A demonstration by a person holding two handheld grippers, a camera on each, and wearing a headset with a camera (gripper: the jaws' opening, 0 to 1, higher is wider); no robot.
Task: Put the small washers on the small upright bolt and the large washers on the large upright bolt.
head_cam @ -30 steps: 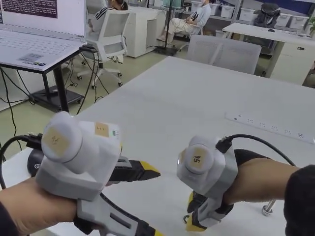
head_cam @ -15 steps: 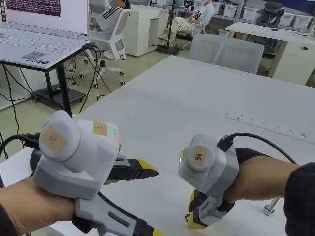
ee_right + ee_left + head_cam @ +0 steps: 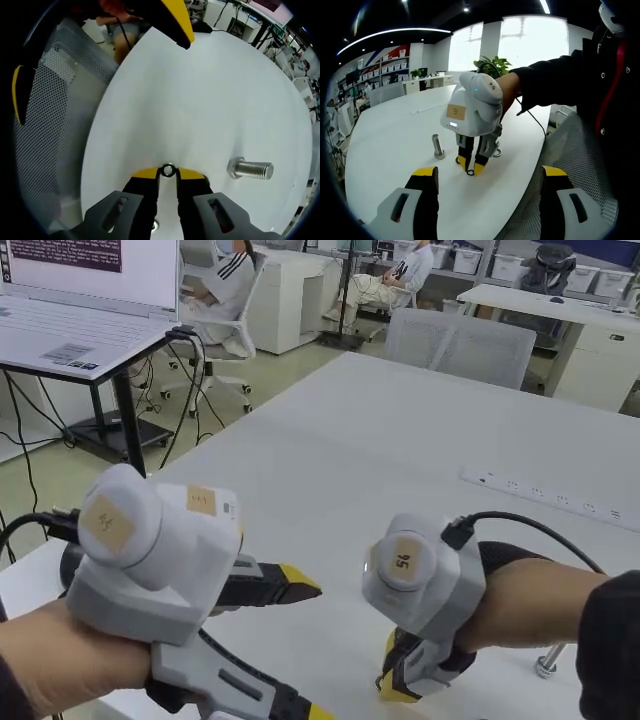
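At the tips of the right gripper (image 3: pixel 168 175), a washer (image 3: pixel 168 165) sits pinched close to the white table (image 3: pixel 200 100), the left gripper (image 3: pixel 490 172) spread empty nearby, a bolt (image 3: pixel 250 169) upright just beside; the washer likely needs levelling and centring over the thread before release.

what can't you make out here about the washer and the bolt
1. Silver ring washer pinched by the right gripper: small or large cannot be told; the yellow jaw tips cover its lower rim in the right gripper view.
2. Silver upright bolt: its top is hidden behind the person's forearm in the head view; small or large unclear.
3. Small grey item in the left gripper view: mostly hidden behind the right gripper, unidentifiable.
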